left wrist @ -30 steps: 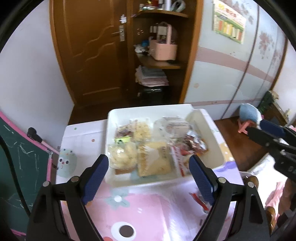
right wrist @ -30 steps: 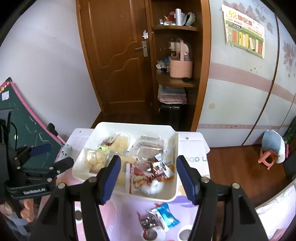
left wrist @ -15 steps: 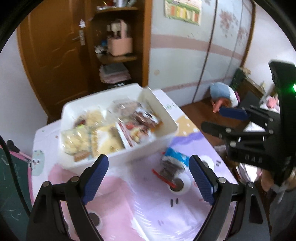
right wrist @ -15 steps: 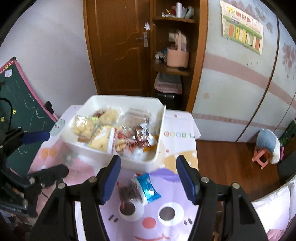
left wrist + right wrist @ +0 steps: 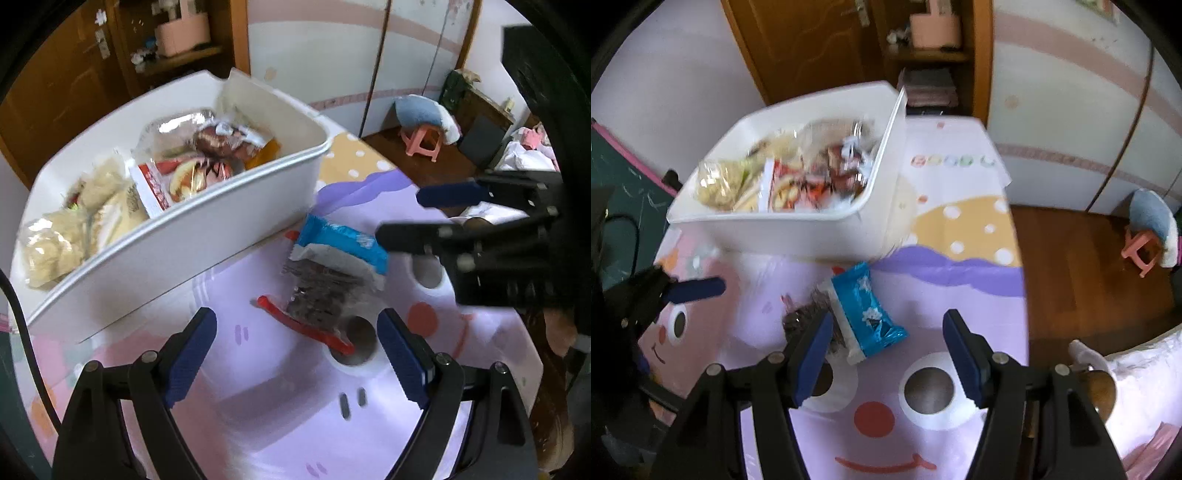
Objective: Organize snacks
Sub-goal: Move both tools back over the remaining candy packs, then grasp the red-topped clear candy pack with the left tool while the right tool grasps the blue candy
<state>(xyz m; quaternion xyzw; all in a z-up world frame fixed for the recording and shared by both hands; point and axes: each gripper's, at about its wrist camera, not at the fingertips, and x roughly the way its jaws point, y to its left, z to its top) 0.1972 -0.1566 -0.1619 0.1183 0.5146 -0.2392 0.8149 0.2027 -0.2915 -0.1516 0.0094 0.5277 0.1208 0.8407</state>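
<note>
A white bin [image 5: 166,258] [image 5: 783,236] full of wrapped snacks stands at the back of the table. In front of it lie two loose packets: a blue snack packet [image 5: 343,242] [image 5: 868,310] and, partly under it, a clear packet of dark pieces with a red edge [image 5: 317,299] [image 5: 803,317]. My left gripper [image 5: 297,332] hangs open just short of the dark packet, holding nothing. My right gripper [image 5: 889,321] is open above the table, with the blue packet ahead of its left finger; it is also visible from the side [image 5: 443,214]. The left gripper's finger [image 5: 694,288] shows at the left.
A cartoon-face mat [image 5: 875,421] covers the table, whose right edge drops to a wooden floor. A pink stool with a blue cushion [image 5: 1148,240] stands there. A chalkboard [image 5: 624,184] leans at the left. A door and a shelf with a pink basket [image 5: 181,33] are behind.
Both grippers have come down toward the table and tilted downward. The view has swung from the bin to the two loose packets in front of it. Neither jaw opening has changed.
</note>
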